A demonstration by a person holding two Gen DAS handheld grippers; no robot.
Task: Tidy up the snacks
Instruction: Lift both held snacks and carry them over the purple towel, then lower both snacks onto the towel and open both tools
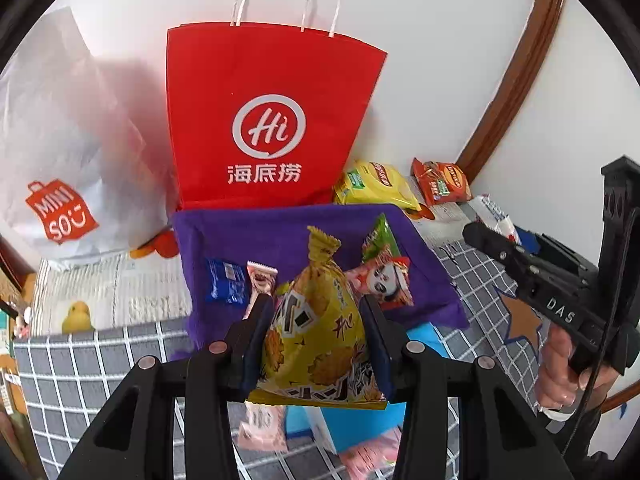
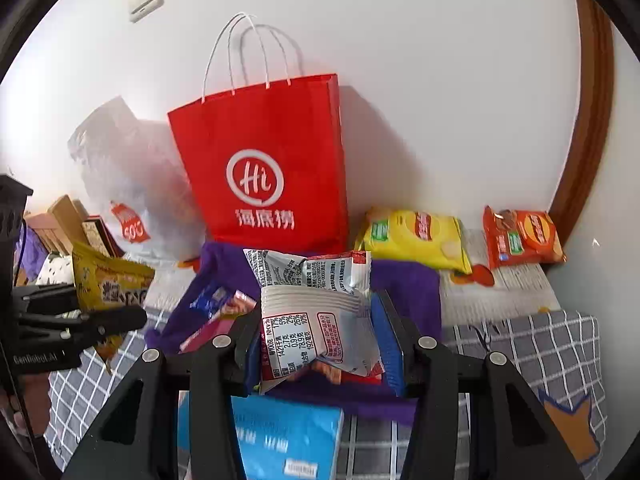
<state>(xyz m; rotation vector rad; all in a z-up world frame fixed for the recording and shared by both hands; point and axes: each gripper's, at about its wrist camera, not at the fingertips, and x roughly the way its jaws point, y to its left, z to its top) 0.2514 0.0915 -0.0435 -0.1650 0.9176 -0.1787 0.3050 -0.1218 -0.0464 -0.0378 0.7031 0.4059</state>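
My left gripper [image 1: 316,316] is shut on a yellow snack bag [image 1: 320,328] and holds it above the purple cloth [image 1: 280,232]. On the cloth lie a blue packet [image 1: 226,286], a pink bar [image 1: 261,282] and a panda-face packet [image 1: 384,280]. My right gripper [image 2: 316,312] is shut on a white and red snack packet [image 2: 316,320] above the same purple cloth [image 2: 404,284]. It shows from the side in the left wrist view [image 1: 480,236]. A red paper bag [image 1: 268,120] [image 2: 264,172] stands upright behind the cloth.
A white Miniso bag [image 1: 68,152] leans left of the red bag. Yellow [image 2: 416,238] and orange [image 2: 520,236] chip bags lie at the back right by the wall. A blue box [image 2: 276,436] and pink packets [image 1: 262,428] lie near me on the grey checked sheet [image 1: 80,364].
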